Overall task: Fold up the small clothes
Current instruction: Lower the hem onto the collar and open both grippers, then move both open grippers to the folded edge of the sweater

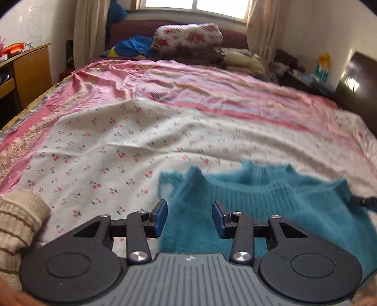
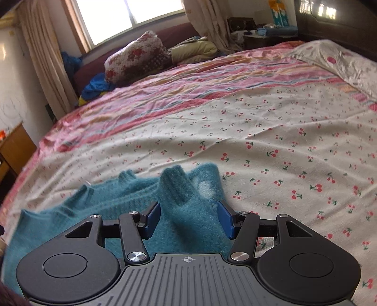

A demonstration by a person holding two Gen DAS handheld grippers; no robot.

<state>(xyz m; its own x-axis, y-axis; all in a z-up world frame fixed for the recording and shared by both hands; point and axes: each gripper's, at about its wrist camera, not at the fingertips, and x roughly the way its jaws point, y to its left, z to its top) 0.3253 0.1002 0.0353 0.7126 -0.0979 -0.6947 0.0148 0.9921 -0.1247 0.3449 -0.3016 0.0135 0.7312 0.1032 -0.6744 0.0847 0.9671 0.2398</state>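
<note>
- Two hand-held grippers on show, one per hand: the left hand-held gripper and the right hand-held gripper, each with a pair of blue pads.
- Left one: jaws standing apart, blue pads clear of the fabric on both sides as far as the view shows, released, nothing pinched.
- Right one: jaws spread wider, a raised ridge of the knit running up between them, yet the pads are not pressing on it; released as well.
- One garment in play: a single teal sweater, lying on the bed at its near edge, straight under and just ahead of both grippers.
- From the left wrist, the sweater fills the space between the jaws and spreads away to the right; its ribbed neckline sits just beyond the fingertips.
- From the right wrist, the same sweater spreads off to the left, with two cuffed ends poking up at its far edge.
- Looks fuzzy and soft, ribbed at the collar, rumpled into folds, with one pale patch near its right side.
- One cherry-print sheet beneath it, a pink striped cover further up the bed.
- One cream striped sleeve at the lower left of the left view.
- At the far end of the bed, one floral bundle under one window.
</note>
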